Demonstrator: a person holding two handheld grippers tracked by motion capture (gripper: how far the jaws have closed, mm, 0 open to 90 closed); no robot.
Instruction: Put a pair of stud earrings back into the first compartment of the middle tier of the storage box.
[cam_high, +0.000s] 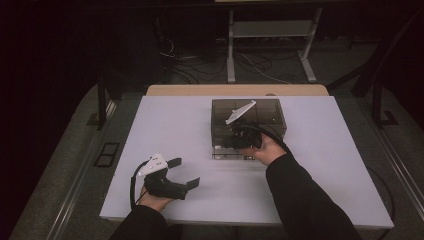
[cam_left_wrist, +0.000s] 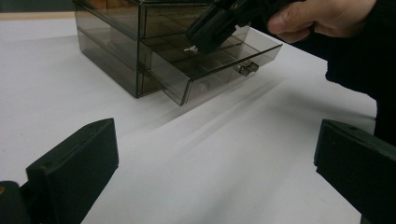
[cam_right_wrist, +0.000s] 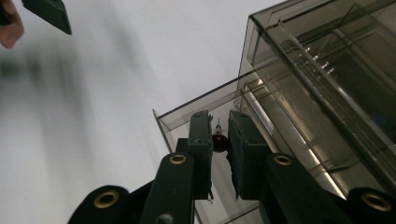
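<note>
A smoky see-through drawer box (cam_high: 248, 117) stands on the white table (cam_high: 165, 120), its bottom drawer (cam_left_wrist: 219, 77) pulled out toward me. My right gripper (cam_right_wrist: 220, 135) hangs just above that open drawer (cam_right_wrist: 187, 116), shut on a small dark red bead (cam_right_wrist: 219, 142) with a thin metal hook. From the left gripper view, the right gripper (cam_left_wrist: 205, 39) points down into the drawer, the metal bit (cam_left_wrist: 190, 48) glinting at its tip. My left gripper (cam_high: 186, 172) rests open at the front left, nothing between its fingers.
The drawer has a small clear handle (cam_left_wrist: 247, 69) on its front and dividers inside. The person's right sleeve (cam_high: 300, 195) crosses the table's front right. Beyond the table's far edge are a frame's metal legs (cam_high: 231, 50) and cables on the floor.
</note>
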